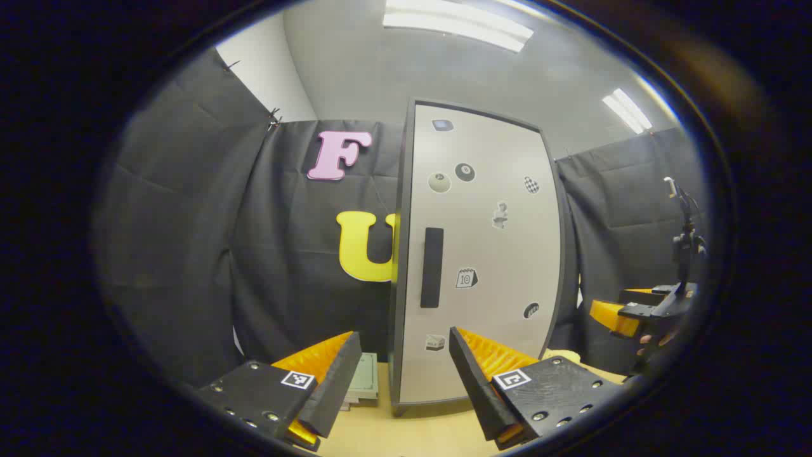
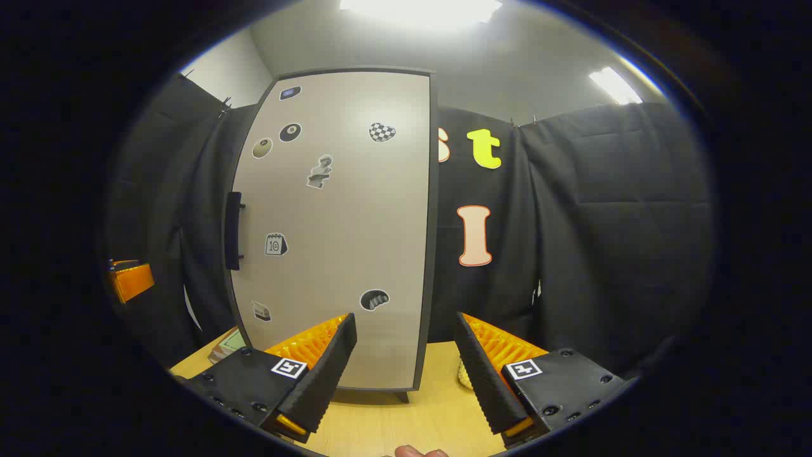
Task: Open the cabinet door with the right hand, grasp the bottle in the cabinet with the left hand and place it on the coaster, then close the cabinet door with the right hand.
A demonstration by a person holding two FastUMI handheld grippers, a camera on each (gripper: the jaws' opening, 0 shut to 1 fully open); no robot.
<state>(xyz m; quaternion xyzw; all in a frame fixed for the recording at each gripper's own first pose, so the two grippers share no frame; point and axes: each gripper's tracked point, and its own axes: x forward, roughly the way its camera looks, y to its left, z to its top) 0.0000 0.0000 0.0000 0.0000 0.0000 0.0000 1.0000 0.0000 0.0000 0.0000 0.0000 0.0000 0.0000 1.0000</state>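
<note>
The cabinet (image 1: 479, 254) stands upright on the pale wood-grain tabletop (image 1: 412, 431), its long axis vertical, its door (image 2: 336, 228) shut and facing both cameras. The door is a flat, smooth, light grey panel in a dark frame, rounded by the lens, with one dark vertical bar handle (image 1: 431, 267) along its left edge, running the same way as the cabinet. Seven small stickers are scattered over the panel. In the left gripper view the left gripper (image 1: 401, 374) hovers low before the cabinet's left edge, its two fingers spread wide with nothing between them; their inner faces are ribbed, and each black base carries one square marker. A flat greenish thing (image 1: 363, 379) lies on the tabletop left of the cabinet. Far right in that view the right gripper (image 1: 625, 317) shows partly, held by a hand. In the right gripper view its two fingers stand wide apart and empty before the door's lower part, and a pale knobbly thing (image 2: 464, 374) rests on the tabletop just right of the cabinet
</note>
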